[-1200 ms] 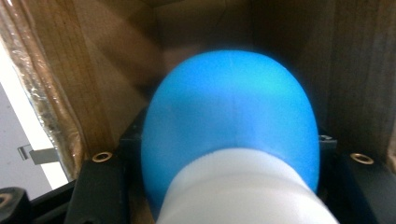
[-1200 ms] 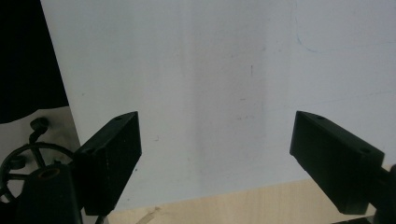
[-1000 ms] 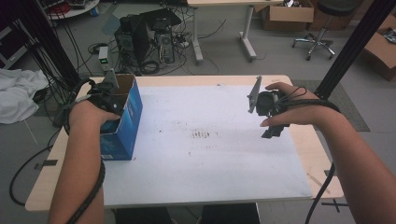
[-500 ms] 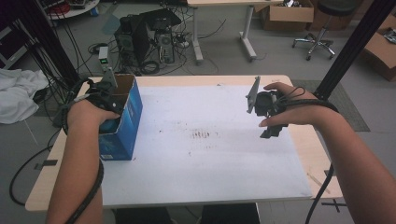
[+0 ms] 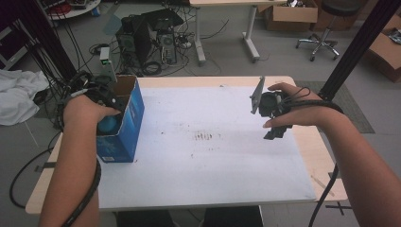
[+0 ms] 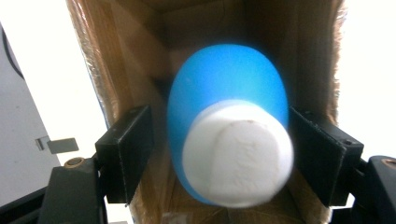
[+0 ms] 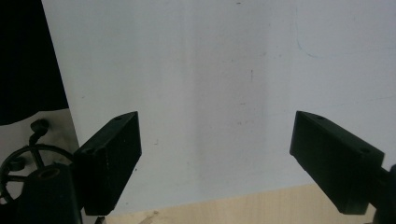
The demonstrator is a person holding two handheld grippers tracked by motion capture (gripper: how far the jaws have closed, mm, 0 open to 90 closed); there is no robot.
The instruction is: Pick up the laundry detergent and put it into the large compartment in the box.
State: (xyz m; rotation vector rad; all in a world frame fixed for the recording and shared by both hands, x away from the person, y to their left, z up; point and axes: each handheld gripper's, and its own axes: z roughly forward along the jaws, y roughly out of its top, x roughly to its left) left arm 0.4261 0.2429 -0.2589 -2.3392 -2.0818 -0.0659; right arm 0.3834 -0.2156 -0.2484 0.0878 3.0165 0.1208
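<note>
The left gripper (image 6: 219, 140) reaches down into the open blue box (image 5: 124, 124), its fingers (image 6: 125, 151) having just been opening, so the blue bottle (image 6: 227, 119) sits loose between them, a gap showing on one side, likely let go to stay inside the box. The right gripper (image 7: 217, 161) hangs well right of the box over the bare white counter (image 5: 208, 165), fingers wide and empty, apparently waiting. I count one box, one bottle, two grippers.
</note>
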